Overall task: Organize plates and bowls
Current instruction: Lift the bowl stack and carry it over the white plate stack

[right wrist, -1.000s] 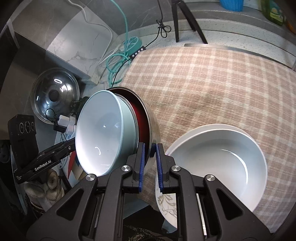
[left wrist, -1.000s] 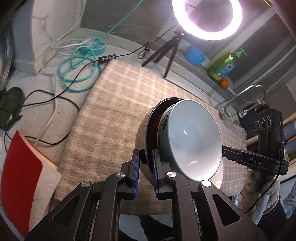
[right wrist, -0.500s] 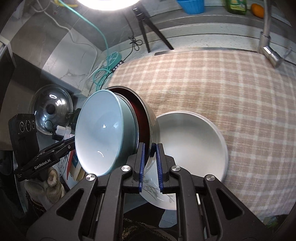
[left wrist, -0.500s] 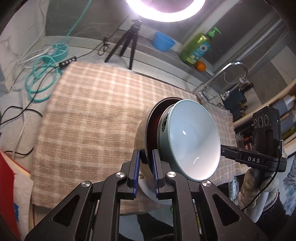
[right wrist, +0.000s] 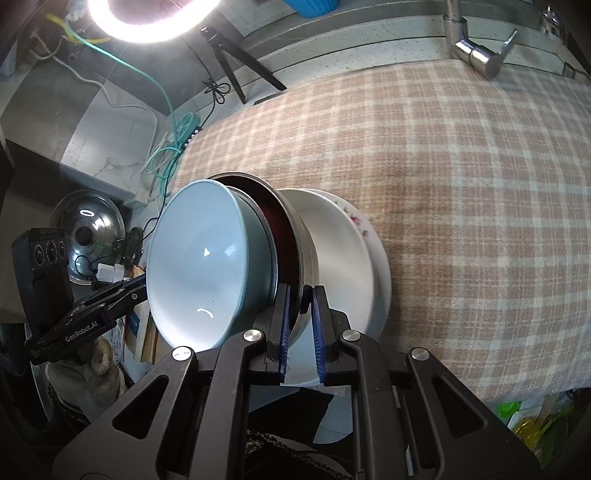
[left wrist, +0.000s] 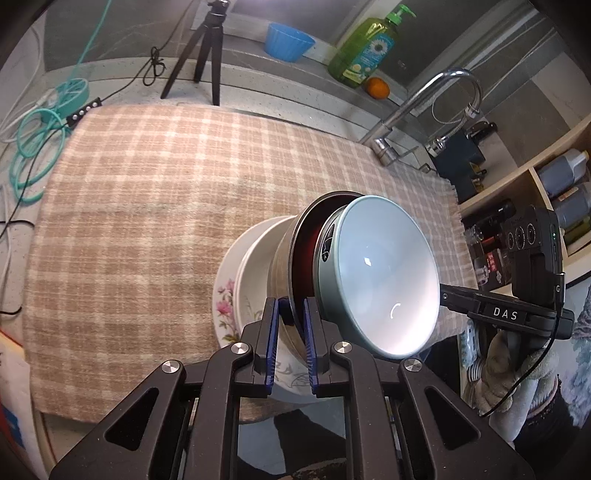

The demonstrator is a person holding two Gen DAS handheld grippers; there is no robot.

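A steel bowl (left wrist: 282, 254) with a dark red inside is held tilted in the air, and a pale blue bowl (left wrist: 380, 277) is nested in it. My left gripper (left wrist: 290, 317) is shut on the steel bowl's near rim. My right gripper (right wrist: 301, 299) is shut on the opposite rim of the steel bowl (right wrist: 304, 240). Just under the pair, a white deep dish (right wrist: 340, 251) rests on a floral plate (left wrist: 225, 299) near the front edge of the checked cloth (left wrist: 147, 203).
A tripod (left wrist: 207, 55) and ring light (right wrist: 147, 18) stand behind the cloth, with a blue cup (left wrist: 288, 40), soap bottle (left wrist: 369, 44) and orange (left wrist: 376, 88). A faucet (left wrist: 424, 107) is back right, shelves (left wrist: 561, 184) are right, teal cable (left wrist: 33, 147) and a pot lid (right wrist: 86, 229) left.
Both grippers have carried the nested bowls to the right across the cloth. The white dish and floral plate now lie directly beneath them. Both grips are unchanged.
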